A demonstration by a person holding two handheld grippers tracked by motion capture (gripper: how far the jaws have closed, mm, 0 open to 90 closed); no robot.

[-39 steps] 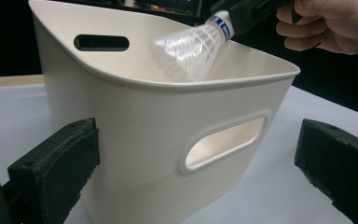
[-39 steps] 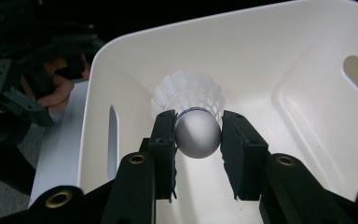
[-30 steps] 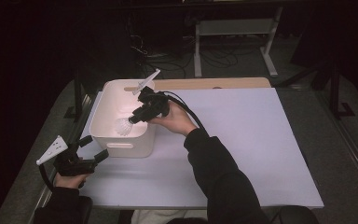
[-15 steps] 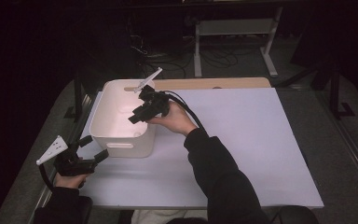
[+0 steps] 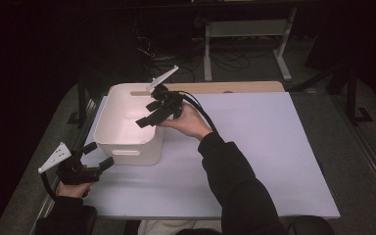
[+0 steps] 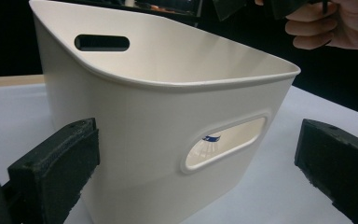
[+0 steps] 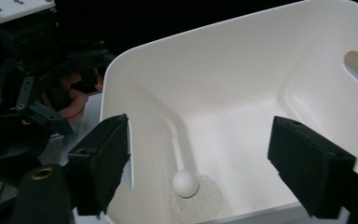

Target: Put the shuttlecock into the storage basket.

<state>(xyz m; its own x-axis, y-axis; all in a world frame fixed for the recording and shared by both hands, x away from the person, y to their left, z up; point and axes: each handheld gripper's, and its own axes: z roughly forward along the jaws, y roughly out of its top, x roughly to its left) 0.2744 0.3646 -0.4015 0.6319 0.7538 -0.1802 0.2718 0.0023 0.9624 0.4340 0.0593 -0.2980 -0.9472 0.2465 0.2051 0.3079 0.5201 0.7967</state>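
1 shuttlecock (image 7: pixel 193 193) in 1 bin (image 7: pixel 223 70) (white); right gripper (image 7: pixel 198 163) just released, left gripper (image 6: pixel 196 163) unclenched.

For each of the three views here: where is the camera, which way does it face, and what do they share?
High view: above the person's side, facing forward and down on the table; both forearms show.
Left gripper view: rides the left gripper, level with the white bin side.
Right gripper view: rides the right gripper, looking down at the shuttlecock.
Shared: the bin; the shuttlecock in both gripper views.
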